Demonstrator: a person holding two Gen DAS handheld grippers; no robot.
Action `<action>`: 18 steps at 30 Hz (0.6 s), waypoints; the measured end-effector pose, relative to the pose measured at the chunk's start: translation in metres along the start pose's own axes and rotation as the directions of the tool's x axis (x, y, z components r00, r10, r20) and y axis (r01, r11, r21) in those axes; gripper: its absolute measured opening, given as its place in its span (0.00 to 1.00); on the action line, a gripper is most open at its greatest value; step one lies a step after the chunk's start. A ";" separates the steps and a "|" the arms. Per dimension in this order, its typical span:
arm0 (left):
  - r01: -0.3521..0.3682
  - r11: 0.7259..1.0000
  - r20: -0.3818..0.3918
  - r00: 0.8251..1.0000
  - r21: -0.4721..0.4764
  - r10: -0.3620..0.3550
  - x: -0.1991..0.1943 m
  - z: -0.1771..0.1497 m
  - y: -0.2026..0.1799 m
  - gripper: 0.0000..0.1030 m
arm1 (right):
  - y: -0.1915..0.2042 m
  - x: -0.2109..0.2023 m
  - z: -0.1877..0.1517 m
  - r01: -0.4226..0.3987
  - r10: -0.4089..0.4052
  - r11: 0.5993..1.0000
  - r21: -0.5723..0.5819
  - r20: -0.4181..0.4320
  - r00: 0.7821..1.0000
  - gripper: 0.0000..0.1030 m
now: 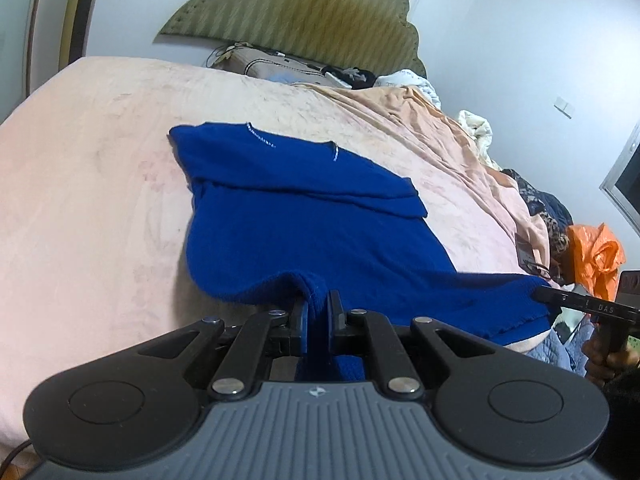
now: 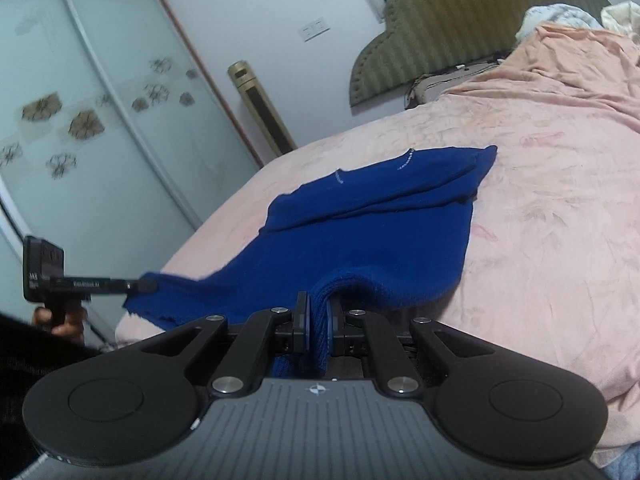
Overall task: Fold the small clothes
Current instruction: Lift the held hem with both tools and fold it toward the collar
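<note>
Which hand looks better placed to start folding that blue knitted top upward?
Probably neither: the left gripper and right gripper each pinch the hem of the blue knitted top on the pink bedspread, so both should likely lift together.

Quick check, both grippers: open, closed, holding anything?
Left gripper: closed on the hem of the blue sweater.
Right gripper: closed on the same hem, at another spot.

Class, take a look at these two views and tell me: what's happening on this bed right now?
A person is folding a blue knit sweater on a bed with a pink blanket. The left gripper and the right gripper are each shut on the sweater's bottom hem, lifting that edge off the blanket. The sleeves are already folded across the chest, and the collar end lies flat near the headboard.
</note>
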State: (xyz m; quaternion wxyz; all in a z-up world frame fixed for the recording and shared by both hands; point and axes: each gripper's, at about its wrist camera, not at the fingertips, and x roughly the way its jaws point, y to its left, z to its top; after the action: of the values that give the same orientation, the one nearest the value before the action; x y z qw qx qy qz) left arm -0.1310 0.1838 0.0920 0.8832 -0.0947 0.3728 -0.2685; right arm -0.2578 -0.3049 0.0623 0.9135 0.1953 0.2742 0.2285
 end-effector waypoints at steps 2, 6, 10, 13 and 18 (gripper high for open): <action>-0.001 1.000 0.008 1.000 -0.005 0.001 0.001 0.008 0.001 0.08 | -0.001 0.004 0.002 -0.002 0.002 1.000 0.009 0.012 1.000 0.11; -0.005 0.999 0.036 0.999 -0.043 0.007 0.003 0.027 0.004 0.08 | -0.009 0.014 0.014 -0.004 0.002 0.999 0.053 0.043 0.999 0.11; -0.017 0.999 0.078 0.997 -0.047 0.020 0.007 0.052 0.003 0.08 | -0.022 0.023 0.029 -0.035 0.024 0.992 0.119 0.097 0.995 0.11; -0.029 0.999 0.108 0.994 -0.040 0.034 0.021 0.077 0.001 0.08 | -0.033 0.036 0.046 -0.057 0.033 0.985 0.163 0.147 0.989 0.11; -0.058 0.997 0.118 0.991 -0.045 0.063 0.060 0.119 0.005 0.08 | -0.057 0.070 0.078 -0.068 0.021 0.969 0.239 0.197 0.980 0.11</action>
State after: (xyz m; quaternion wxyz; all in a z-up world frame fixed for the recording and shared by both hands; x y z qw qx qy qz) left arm -0.0099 0.1520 0.1378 0.9095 -0.1173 0.3275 -0.2276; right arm -0.1417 -0.3328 0.0662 0.8993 0.3336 0.2061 0.1936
